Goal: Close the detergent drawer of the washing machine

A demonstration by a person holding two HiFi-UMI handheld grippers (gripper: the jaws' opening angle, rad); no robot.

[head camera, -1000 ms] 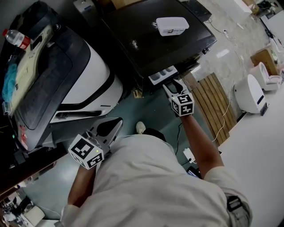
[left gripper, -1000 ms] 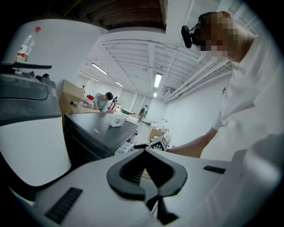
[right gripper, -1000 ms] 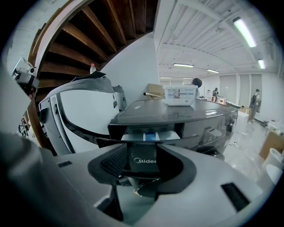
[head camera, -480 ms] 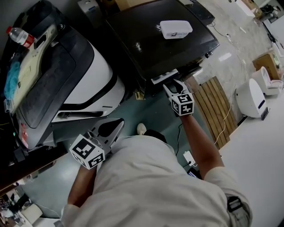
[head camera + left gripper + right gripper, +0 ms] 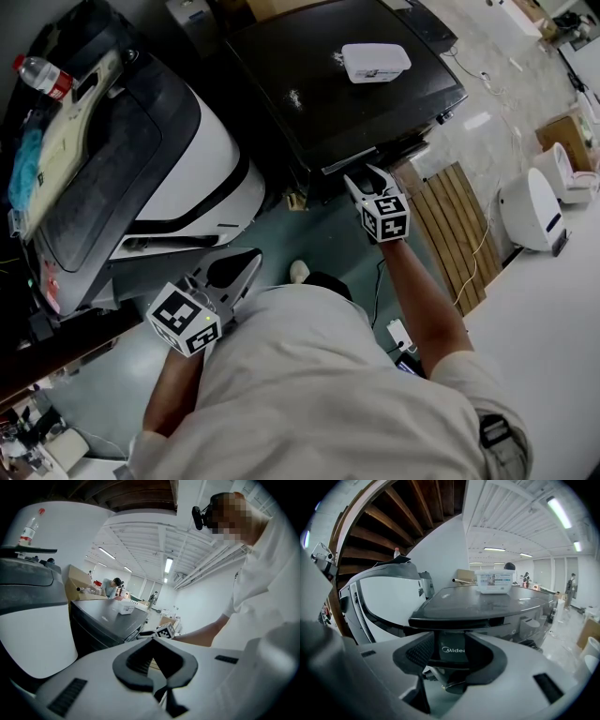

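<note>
The dark washing machine (image 5: 347, 94) stands at the top middle of the head view. Its detergent drawer (image 5: 349, 161) lies almost flush with the front, only a thin pale edge showing. My right gripper (image 5: 366, 173) is right at the drawer, its jaws a little apart. In the right gripper view the drawer's dark front with the Midea logo (image 5: 453, 649) fills the gap of the right gripper (image 5: 451, 639), under the machine's lid (image 5: 487, 604). My left gripper (image 5: 246, 258) hangs low and away from the machine, tips together, holding nothing; the left gripper (image 5: 152, 640) looks across at the machine.
A white lidded box (image 5: 375, 61) sits on the washing machine. A white and black machine (image 5: 187, 159) stands to the left, with a water bottle (image 5: 37, 80) on it. A wooden slatted board (image 5: 459, 225), a white appliance (image 5: 530, 202) and a power strip (image 5: 401, 330) are on the floor at right.
The drawer, pulled out with its white compartments showing one second ago, has slid in almost flush. My right gripper moved forward with it. The left gripper stayed put.
</note>
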